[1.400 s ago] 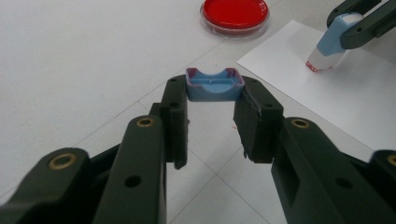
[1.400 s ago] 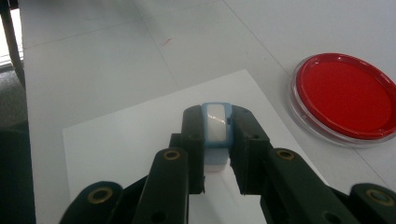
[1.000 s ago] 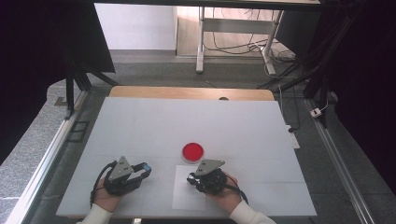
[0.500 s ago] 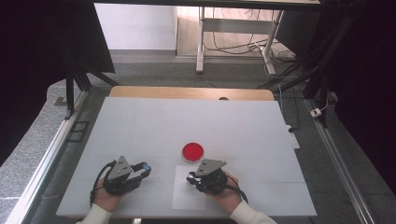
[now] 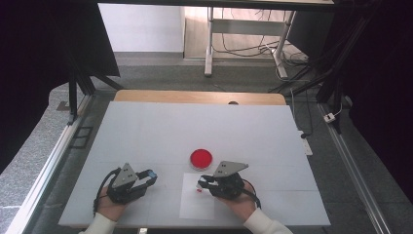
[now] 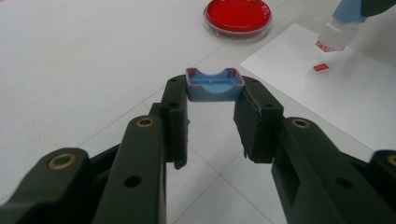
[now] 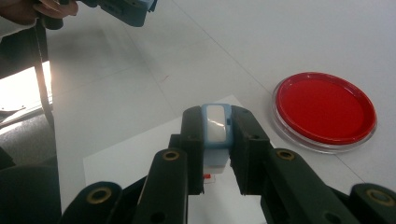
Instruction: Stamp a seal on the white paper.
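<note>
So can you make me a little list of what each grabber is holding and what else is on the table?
left gripper: shut on a blue cap
right gripper: shut on a blue and white tool, tip down over the white paper
on the paper: small red square
red dish: on the table, beyond the paper, untouched

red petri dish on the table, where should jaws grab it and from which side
Probably across the rim of the round, shallow red petri dish, coming straight down from above. It lies flat on the white table, with a low clear wall all round and open space beside it, so jaws spanning two opposite sides of the wall should seat best. A level approach would likely just push it along.
</note>
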Demonstrator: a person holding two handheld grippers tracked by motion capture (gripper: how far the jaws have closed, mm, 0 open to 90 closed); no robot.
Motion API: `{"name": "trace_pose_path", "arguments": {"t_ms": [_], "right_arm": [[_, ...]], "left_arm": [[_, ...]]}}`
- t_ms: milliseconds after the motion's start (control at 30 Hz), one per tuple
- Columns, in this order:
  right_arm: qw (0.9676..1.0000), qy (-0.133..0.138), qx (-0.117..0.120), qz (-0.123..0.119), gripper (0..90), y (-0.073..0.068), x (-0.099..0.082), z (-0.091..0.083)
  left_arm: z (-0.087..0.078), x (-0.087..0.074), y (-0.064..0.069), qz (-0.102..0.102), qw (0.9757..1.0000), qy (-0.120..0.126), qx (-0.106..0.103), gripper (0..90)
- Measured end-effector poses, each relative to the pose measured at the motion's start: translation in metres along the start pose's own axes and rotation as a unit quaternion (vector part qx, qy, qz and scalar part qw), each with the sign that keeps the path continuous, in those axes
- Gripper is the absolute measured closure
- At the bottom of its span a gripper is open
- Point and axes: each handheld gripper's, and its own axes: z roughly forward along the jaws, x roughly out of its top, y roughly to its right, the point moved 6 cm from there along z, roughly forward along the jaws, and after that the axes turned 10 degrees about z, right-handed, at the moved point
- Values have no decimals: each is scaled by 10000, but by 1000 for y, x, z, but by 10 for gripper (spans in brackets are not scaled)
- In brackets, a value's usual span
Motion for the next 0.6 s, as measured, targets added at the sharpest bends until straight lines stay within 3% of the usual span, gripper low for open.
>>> {"name": "trace_pose_path", "arguments": {"t_ms": [333,600], "right_arm": [[9999,105,21,85,754,3,2,-5],[9985,356,212,347,754,6,8,-14]], "left_arm": [[0,-1,0,-6,10000,-11,-17,653],[1,-1,0,-15,10000,-24,-35,652]]}}
